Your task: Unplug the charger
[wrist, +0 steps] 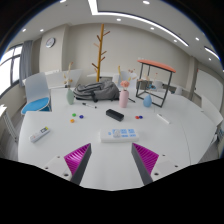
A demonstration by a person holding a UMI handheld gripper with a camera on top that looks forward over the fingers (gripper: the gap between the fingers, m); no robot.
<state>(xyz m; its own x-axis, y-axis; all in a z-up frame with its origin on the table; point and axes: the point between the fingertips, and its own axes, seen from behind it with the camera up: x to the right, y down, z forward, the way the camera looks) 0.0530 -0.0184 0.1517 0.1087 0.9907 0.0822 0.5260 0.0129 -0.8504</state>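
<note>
The gripper (112, 160) hangs over the near part of a wide white table (45, 160), its two fingers spread well apart with nothing between them; the magenta ribbed pads (78, 157) face each other across bare tabletop.

Just ahead of the fingers, on the table and clear of them, lies a flat rectangular white block (122, 133) with dark marks along its top, probably the power strip or charger; whether anything is plugged into it cannot be told. Right beyond it sits a small dark square object (114, 115).

Farther off, past these, a heap of dark grey cloth or a bag (98, 92) lies rumpled. A pink cylindrical bottle (124, 98) stands upright beside it, and a pale blue cup (147, 100) stands near that. To the left lies a slim white remote-like bar (40, 133), and a few small coloured bits (78, 119) are scattered on the smooth surface.

Behind the table stands a wooden coat tree (100, 55) with branching pegs, a light blue chair (36, 95), and a small red-framed side table (156, 72).
</note>
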